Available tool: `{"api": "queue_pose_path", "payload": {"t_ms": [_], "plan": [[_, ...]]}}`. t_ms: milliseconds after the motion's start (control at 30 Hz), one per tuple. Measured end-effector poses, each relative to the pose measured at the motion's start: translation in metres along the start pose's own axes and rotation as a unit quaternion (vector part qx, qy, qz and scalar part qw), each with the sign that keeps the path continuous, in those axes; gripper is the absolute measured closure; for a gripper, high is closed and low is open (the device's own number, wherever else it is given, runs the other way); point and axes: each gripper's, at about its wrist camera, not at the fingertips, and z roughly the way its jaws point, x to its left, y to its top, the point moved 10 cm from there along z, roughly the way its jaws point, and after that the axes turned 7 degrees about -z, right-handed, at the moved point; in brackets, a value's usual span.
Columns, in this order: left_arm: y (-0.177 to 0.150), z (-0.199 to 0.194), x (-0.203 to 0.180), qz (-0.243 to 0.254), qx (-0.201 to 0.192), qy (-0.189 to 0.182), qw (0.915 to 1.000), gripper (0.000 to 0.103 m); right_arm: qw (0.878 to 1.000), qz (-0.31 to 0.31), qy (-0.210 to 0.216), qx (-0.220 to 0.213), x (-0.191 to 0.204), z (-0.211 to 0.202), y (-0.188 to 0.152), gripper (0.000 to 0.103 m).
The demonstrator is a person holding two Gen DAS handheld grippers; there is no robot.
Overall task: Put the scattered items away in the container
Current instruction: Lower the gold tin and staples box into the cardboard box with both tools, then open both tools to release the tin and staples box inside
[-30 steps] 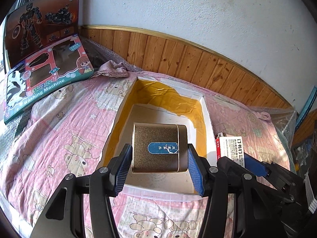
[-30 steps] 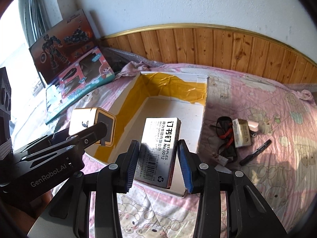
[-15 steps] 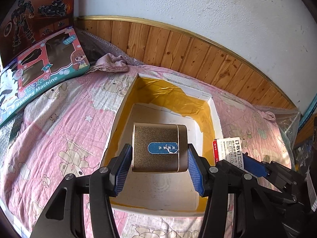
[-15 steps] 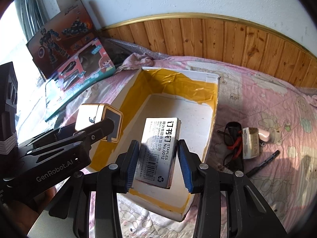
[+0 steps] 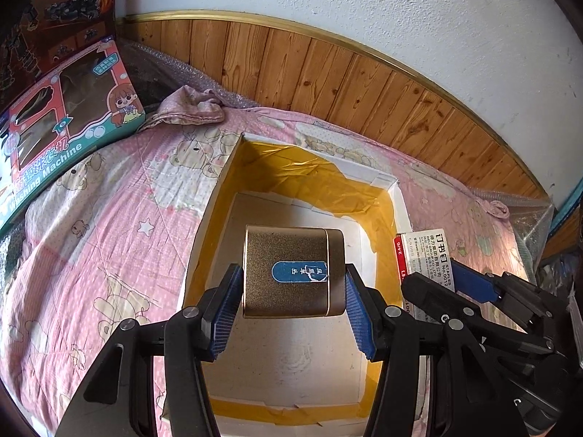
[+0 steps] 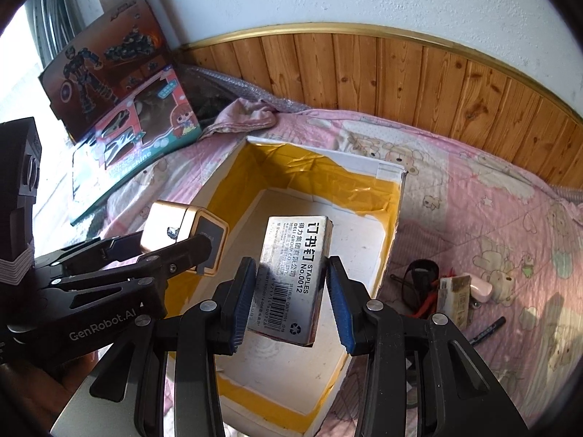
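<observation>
Left gripper (image 5: pixel 293 300) jaws clamped on gold tin (image 5: pixel 293 271), held over open box (image 5: pixel 400 211). Right gripper (image 6: pixel 291 300) jaws clamped on staple box (image 6: pixel 295 273), also above it. Box on pink bedspread (image 5: pixel 109 225); glasses (image 6: pixel 419 284), pen (image 6: pixel 486 331) lying right.

Both wrist views look steeply down from close above, side by side, sharing the yellow-lined box (image 5: pixel 397 196) (image 6: pixel 395 196).
</observation>
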Motion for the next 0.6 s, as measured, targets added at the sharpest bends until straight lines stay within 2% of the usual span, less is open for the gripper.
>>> {"api": "queue_pose_path", "payload": {"t_ms": [600], "plan": [[0.015,0.058,0.003,0.017,0.054,0.023,0.9981,0.047,0.999,0.002,0.02,0.034,-0.022,0.044,0.013,0.061]]}}
